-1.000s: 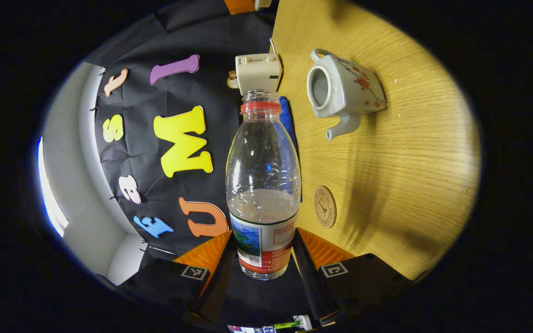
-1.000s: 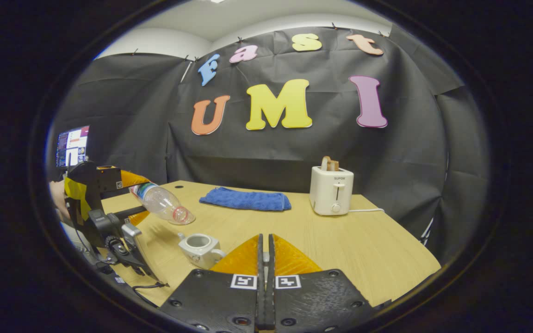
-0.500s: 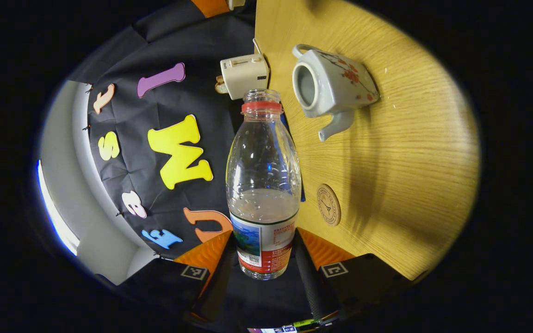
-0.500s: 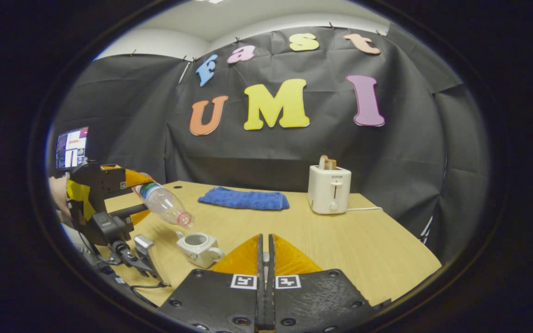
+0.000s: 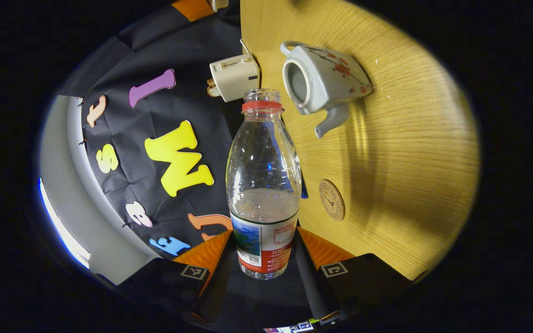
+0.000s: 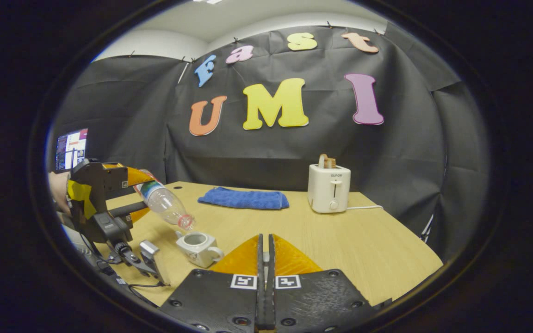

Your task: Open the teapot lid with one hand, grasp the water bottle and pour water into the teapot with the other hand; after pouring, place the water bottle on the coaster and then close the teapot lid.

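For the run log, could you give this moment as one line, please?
left gripper: shut on water bottle, tilted over | teapot: open | coaster: bare | right gripper: shut

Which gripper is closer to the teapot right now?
Left. The left gripper tilts the water bottle mouth-down just above the open teapot; the right gripper sits back beside it.

Teapot lid hidden; coaster (image 5: 331, 200) print illegible

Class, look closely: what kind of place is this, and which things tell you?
Probably a recording booth staged as a kitchen: black cloth wall, wooden table with toaster and teapot, and a monitor off beside it.
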`<state>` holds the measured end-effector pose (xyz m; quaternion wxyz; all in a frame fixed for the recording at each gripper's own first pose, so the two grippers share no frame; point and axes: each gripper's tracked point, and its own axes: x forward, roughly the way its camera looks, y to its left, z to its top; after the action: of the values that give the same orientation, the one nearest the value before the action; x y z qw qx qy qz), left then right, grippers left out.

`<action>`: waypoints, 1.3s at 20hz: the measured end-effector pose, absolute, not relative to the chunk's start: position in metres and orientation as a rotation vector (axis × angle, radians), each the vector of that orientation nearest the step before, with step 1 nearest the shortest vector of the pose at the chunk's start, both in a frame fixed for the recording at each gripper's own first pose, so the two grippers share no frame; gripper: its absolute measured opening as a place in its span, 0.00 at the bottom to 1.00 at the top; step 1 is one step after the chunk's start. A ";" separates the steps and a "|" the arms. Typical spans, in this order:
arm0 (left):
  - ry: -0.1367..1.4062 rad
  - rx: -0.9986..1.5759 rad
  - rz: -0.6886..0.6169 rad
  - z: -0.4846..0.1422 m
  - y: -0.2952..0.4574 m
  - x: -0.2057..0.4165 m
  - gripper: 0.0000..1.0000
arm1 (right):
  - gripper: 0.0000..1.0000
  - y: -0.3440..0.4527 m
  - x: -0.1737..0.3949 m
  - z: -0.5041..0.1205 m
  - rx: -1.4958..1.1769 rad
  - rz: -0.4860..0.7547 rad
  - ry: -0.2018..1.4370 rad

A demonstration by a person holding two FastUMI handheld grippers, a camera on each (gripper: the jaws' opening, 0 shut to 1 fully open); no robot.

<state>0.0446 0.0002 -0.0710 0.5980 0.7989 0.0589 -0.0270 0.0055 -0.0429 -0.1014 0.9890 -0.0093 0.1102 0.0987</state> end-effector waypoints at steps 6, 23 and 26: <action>0.133 1.910 -0.058 -0.068 0.000 0.044 0.74 | 0.00 -0.040 0.004 -0.099 -0.016 0.207 0.221; 0.091 2.041 -0.018 -0.044 -0.007 0.041 0.73 | 0.00 -0.039 0.001 -0.099 -0.008 0.218 0.216; 0.085 2.058 -0.011 -0.041 -0.011 0.040 0.74 | 0.00 -0.039 0.001 -0.100 -0.007 0.221 0.219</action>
<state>0.0395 -0.0114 -0.0406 0.5151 0.8564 0.0352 -0.0046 0.0009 -0.0387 -0.1001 0.9879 -0.0037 0.1090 0.1103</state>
